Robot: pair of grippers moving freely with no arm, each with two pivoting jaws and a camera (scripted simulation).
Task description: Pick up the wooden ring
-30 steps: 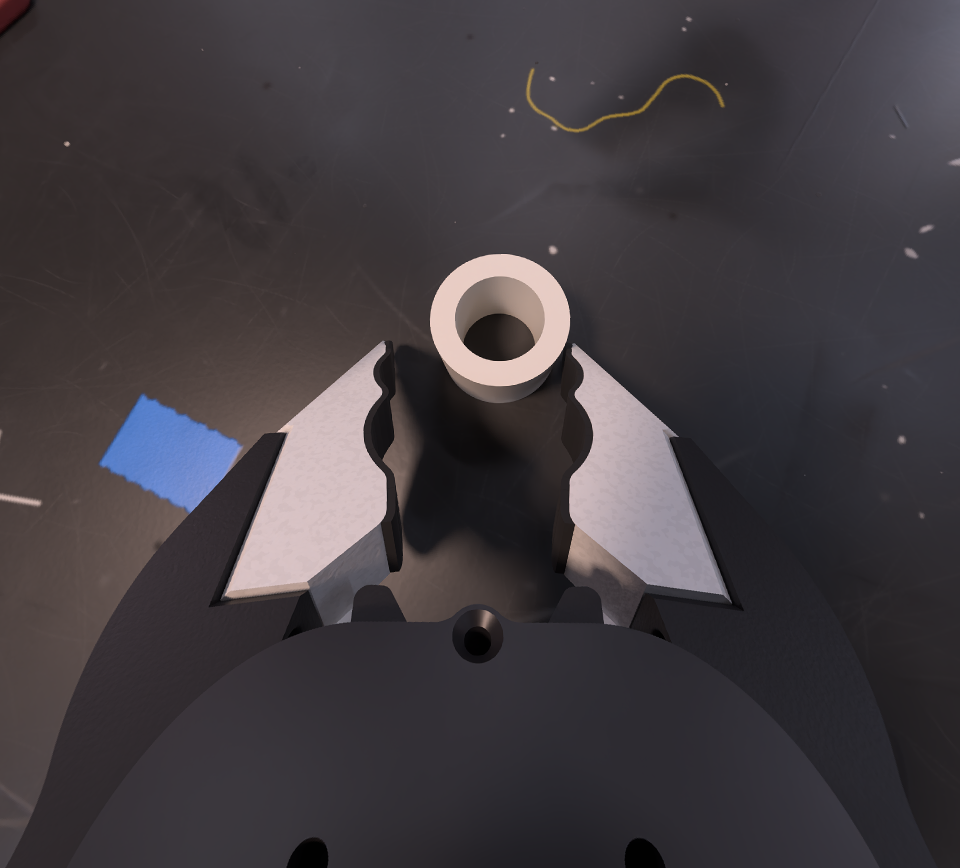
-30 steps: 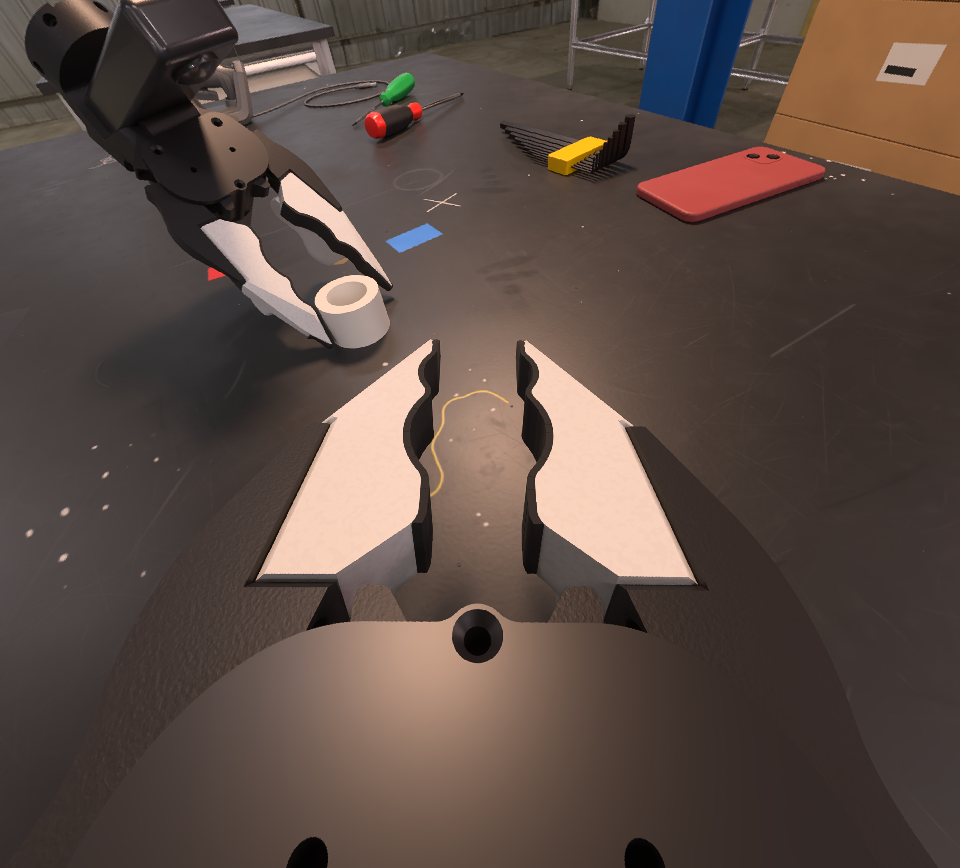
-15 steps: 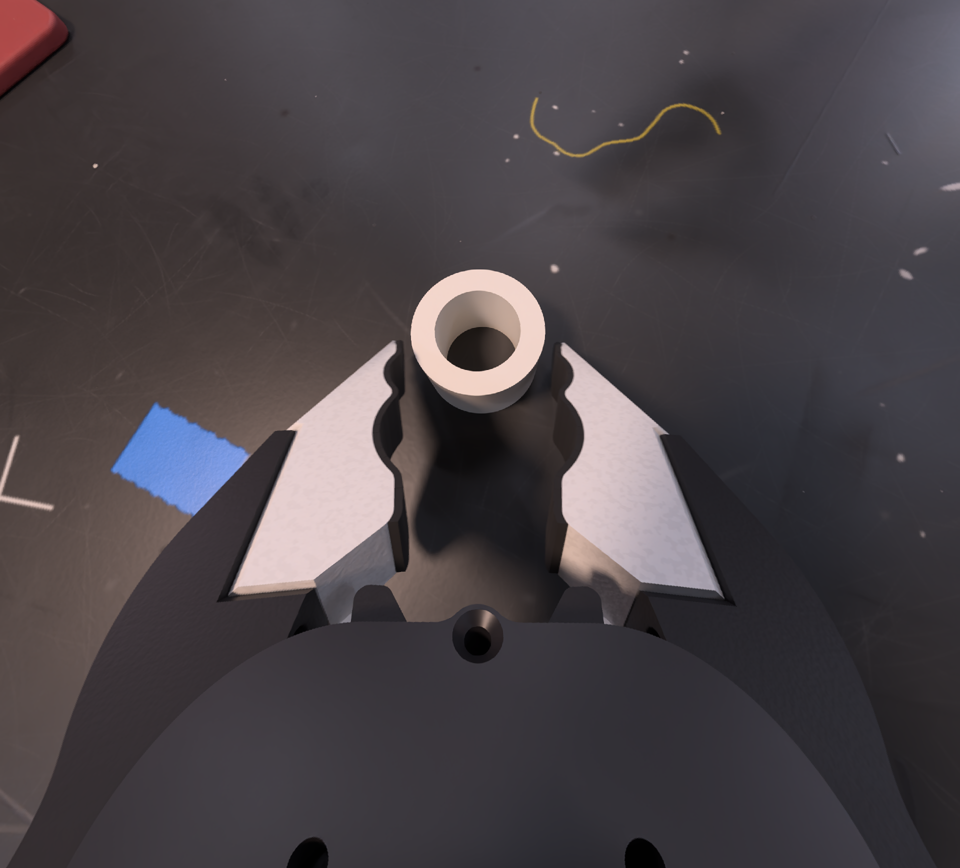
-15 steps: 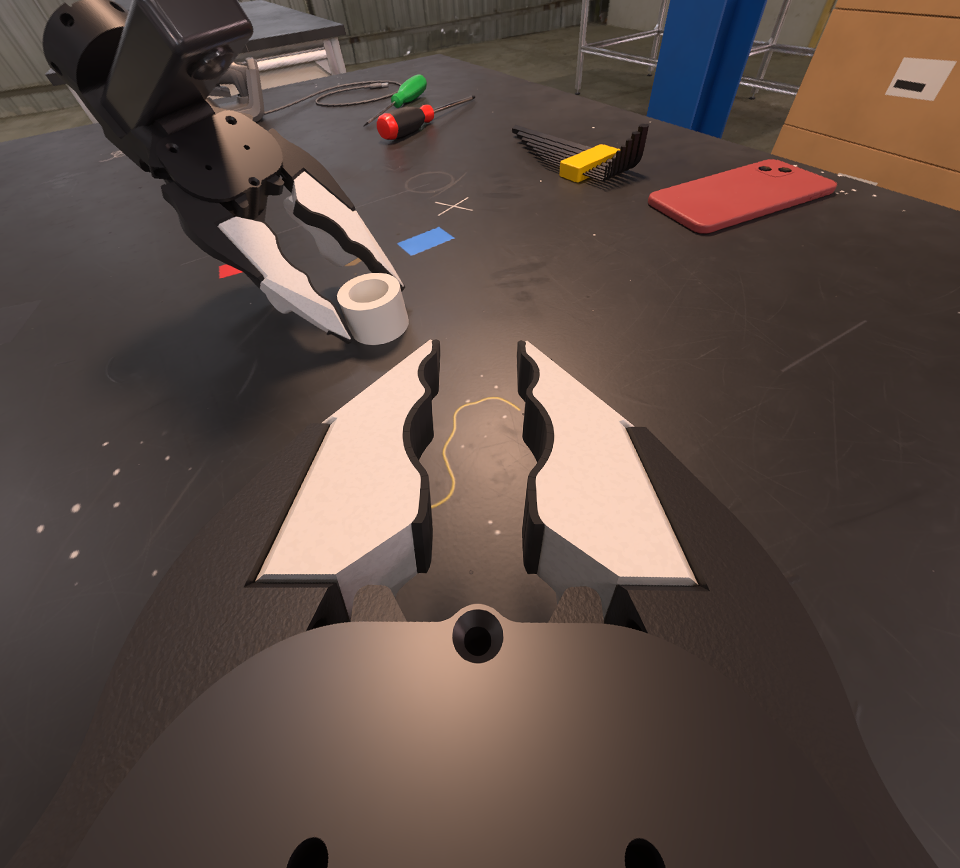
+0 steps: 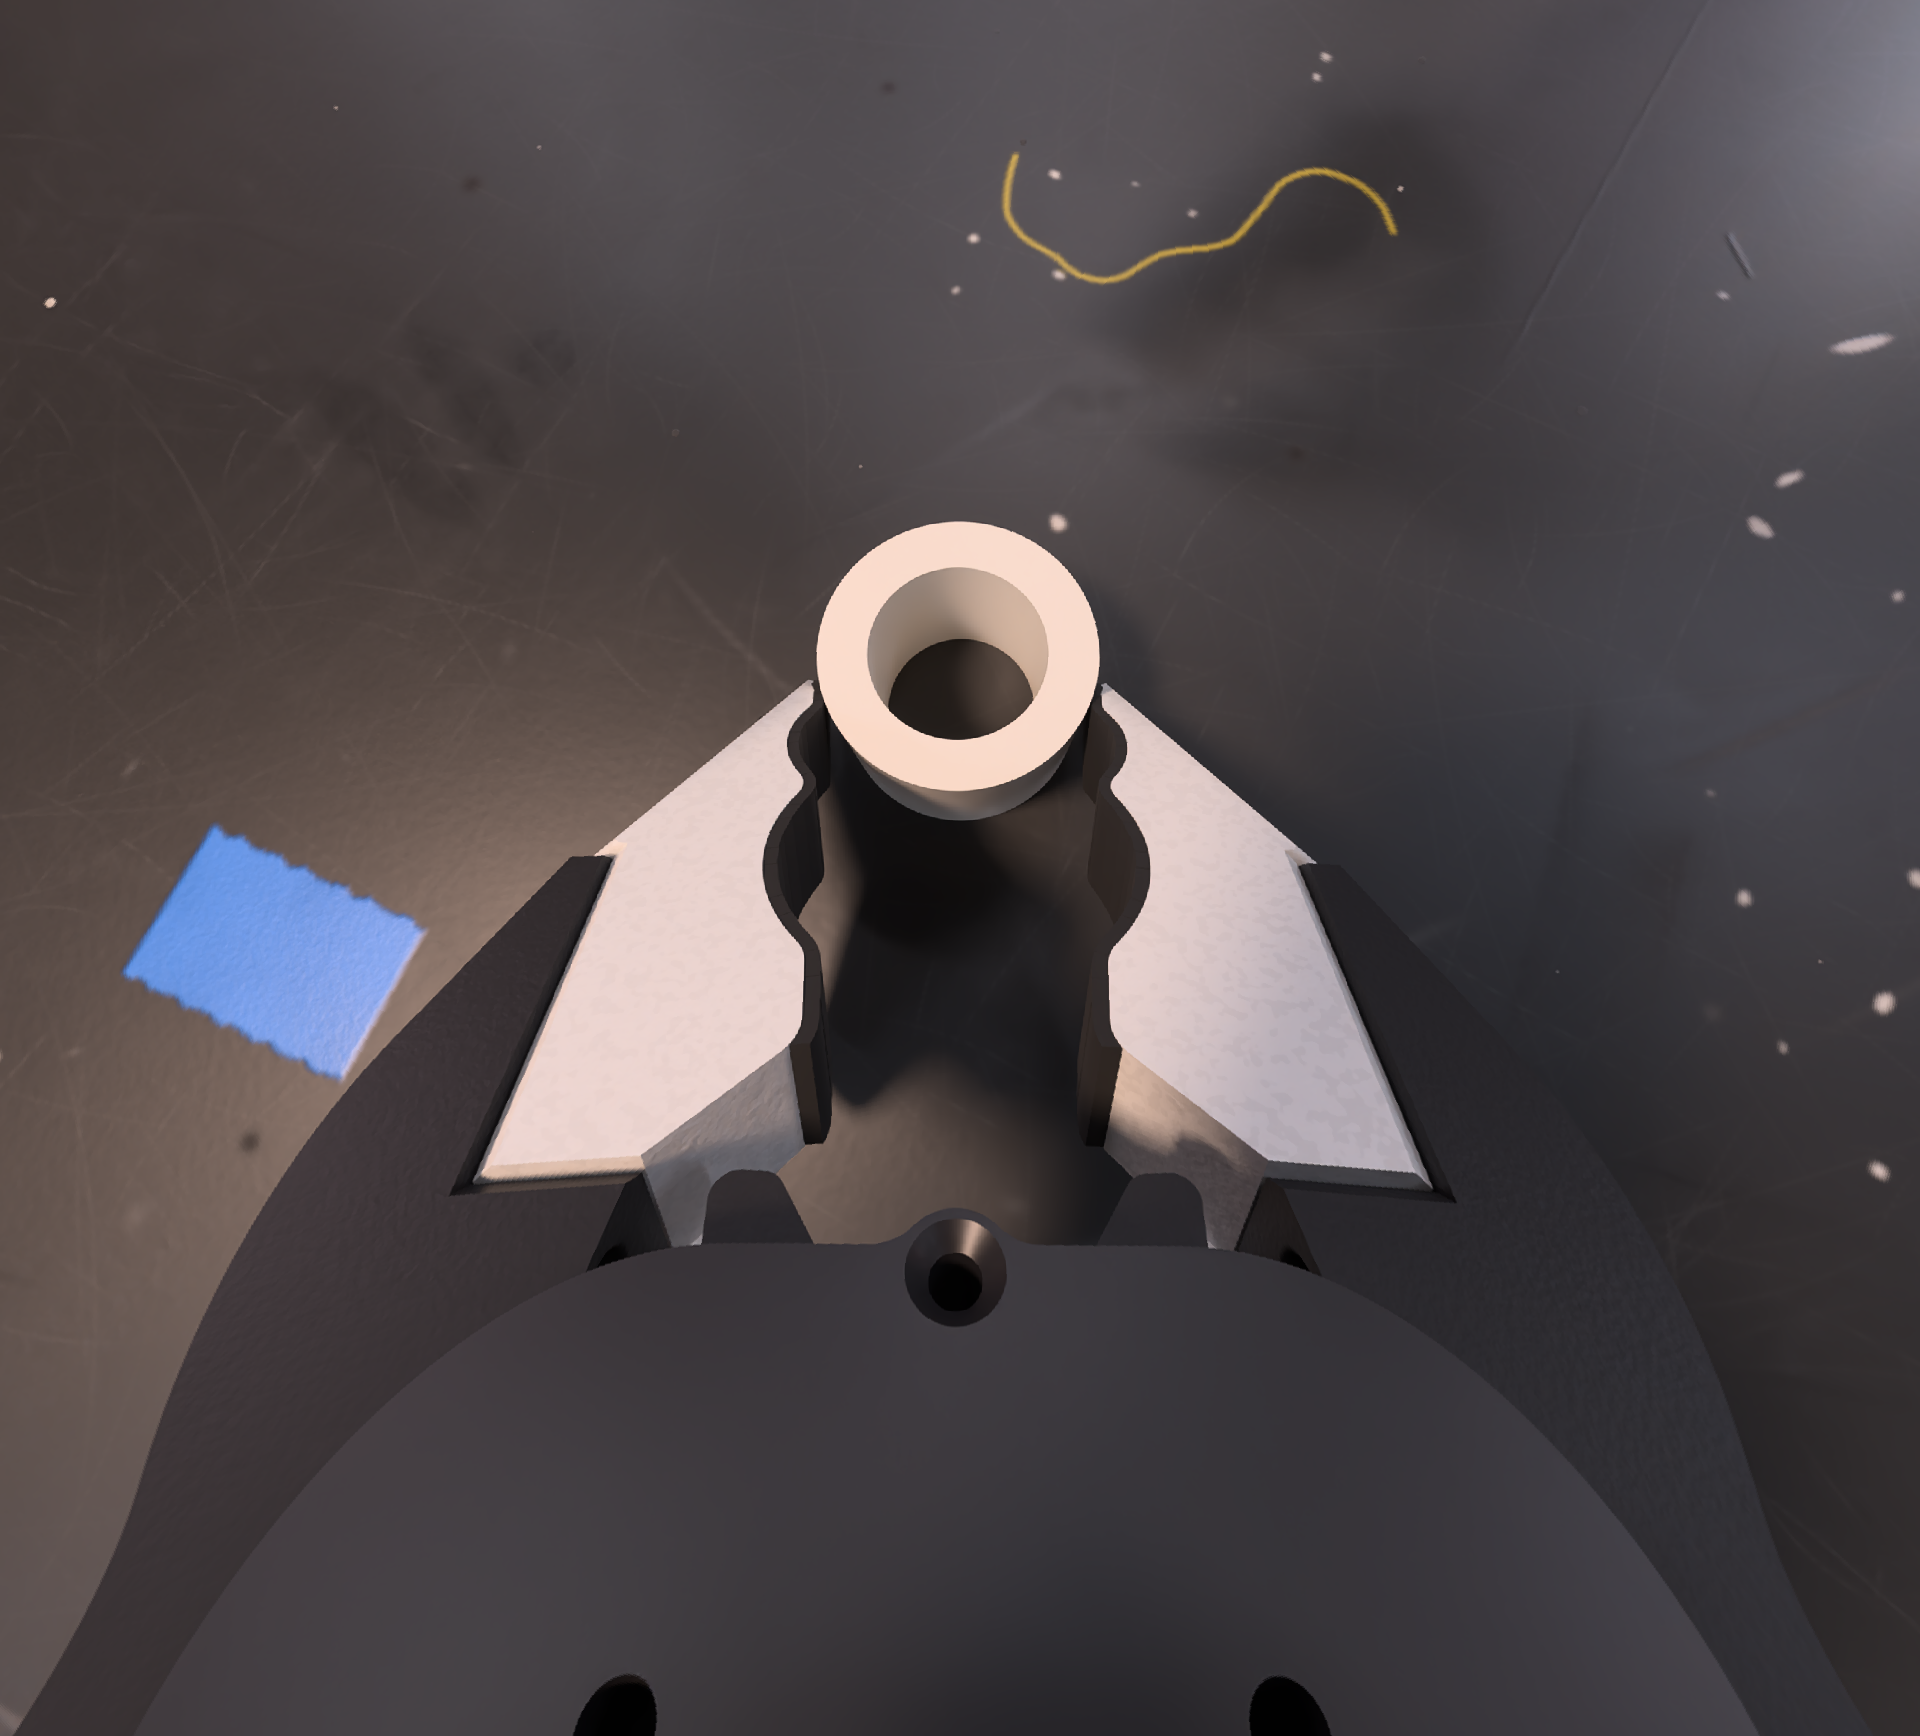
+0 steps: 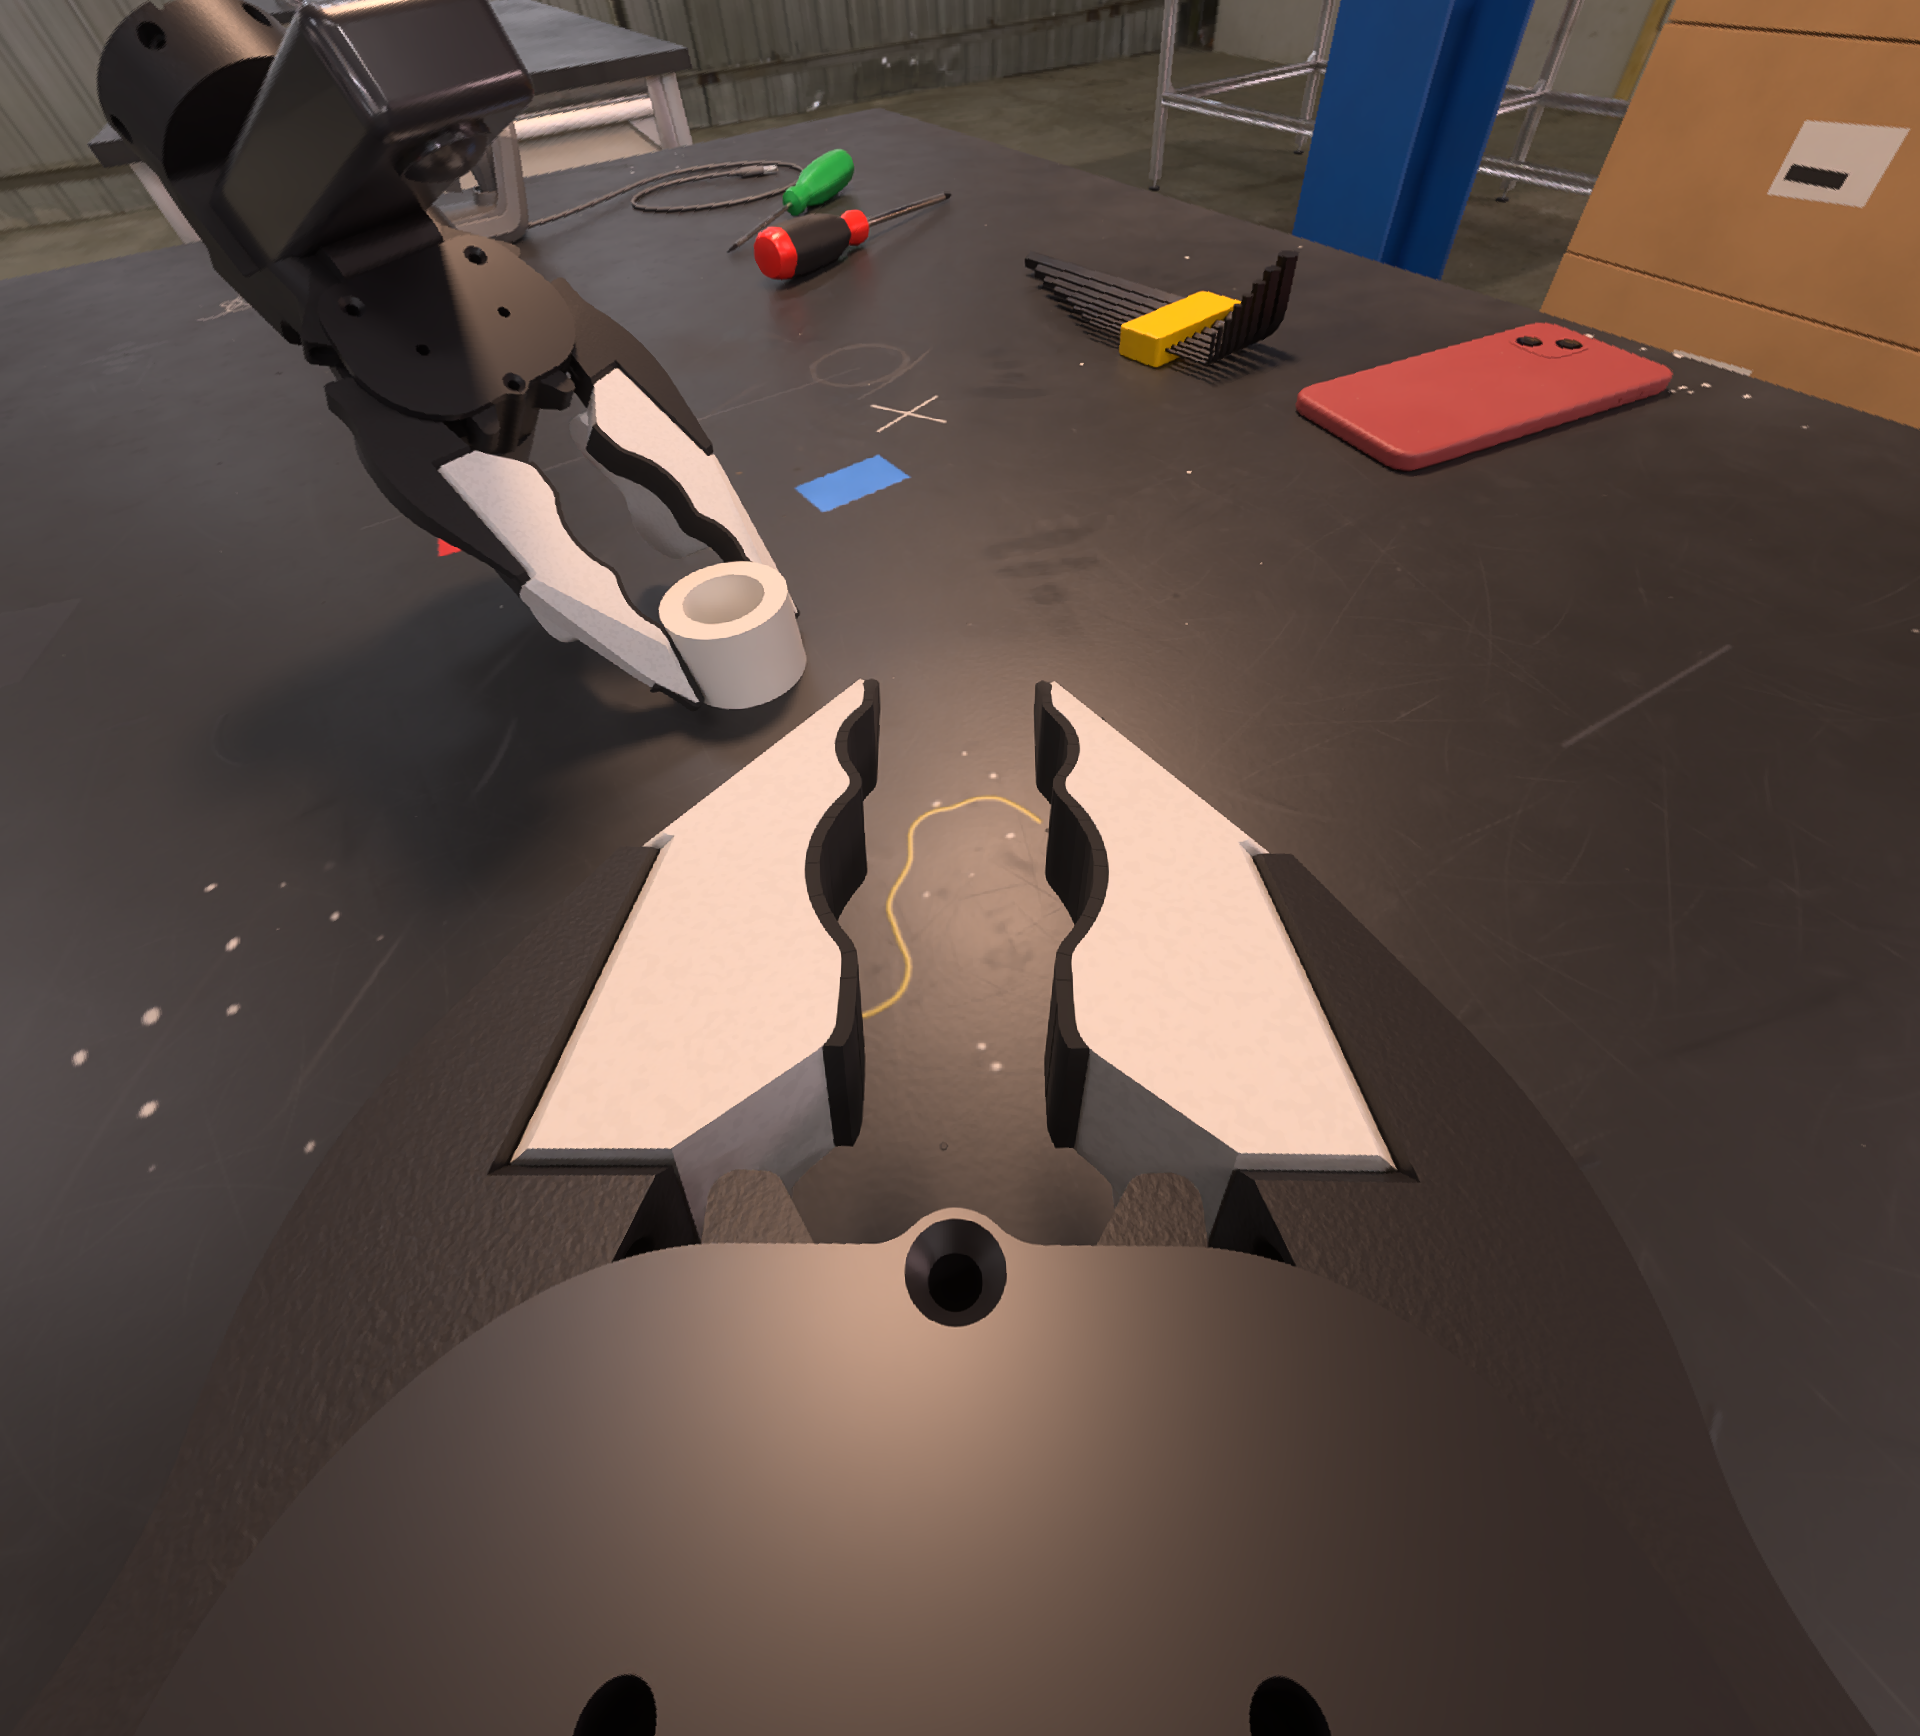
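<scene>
The wooden ring is a pale, short, thick-walled tube standing hole-up on the dark table. My left gripper has its two white fingertips pressed against the ring's left and right sides, so it is shut on the ring. In the right wrist view the ring sits between the left gripper's tips, at or just above the table top. My right gripper is open and empty, a short way to the ring's right, with its jaws apart over a yellow thread.
The yellow thread lies beyond the ring. A blue tape patch is behind it. Farther back lie two screwdrivers, a hex key set and a red phone. A cardboard box stands at the right.
The left gripper's jaws have narrowed from wide open to touching the ring's sides. The right gripper stayed open and drifted only slightly.
</scene>
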